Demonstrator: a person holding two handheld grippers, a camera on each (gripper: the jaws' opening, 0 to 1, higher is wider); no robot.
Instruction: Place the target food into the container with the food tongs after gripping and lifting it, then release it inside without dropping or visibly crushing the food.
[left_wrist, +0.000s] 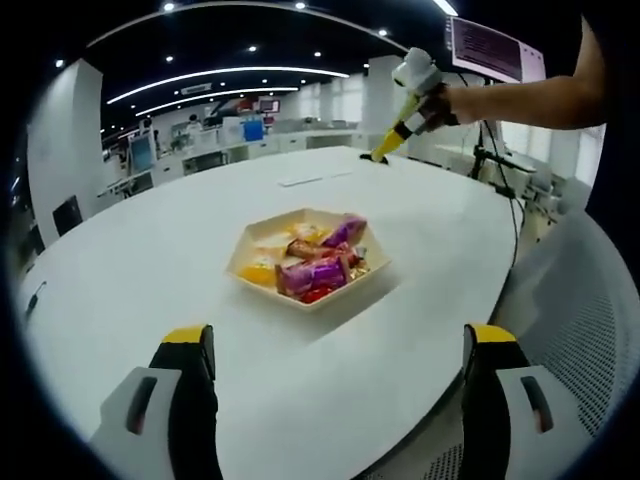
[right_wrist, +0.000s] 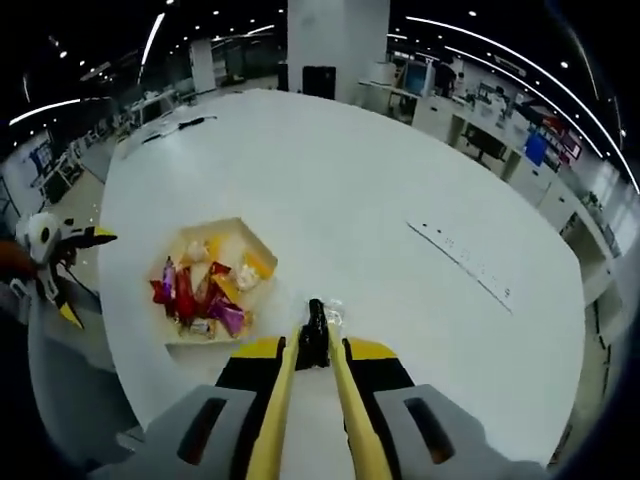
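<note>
Out on the white table, the right gripper pinches yellow tongs over a small clear packet; left gripper's fingers apart. Best lift gently, then carry toward the tray of wrapped snacks.

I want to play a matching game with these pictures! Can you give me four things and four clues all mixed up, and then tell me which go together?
Things:
1. tray
2. left gripper
3. tongs
4. dark snack

Clues:
a. long and yellow
b. lying on the white table, outside the tray
c. open, with nothing in between
d. holds snacks in colourful wrappers

Pairs: 1-d, 2-c, 3-a, 4-b
</note>
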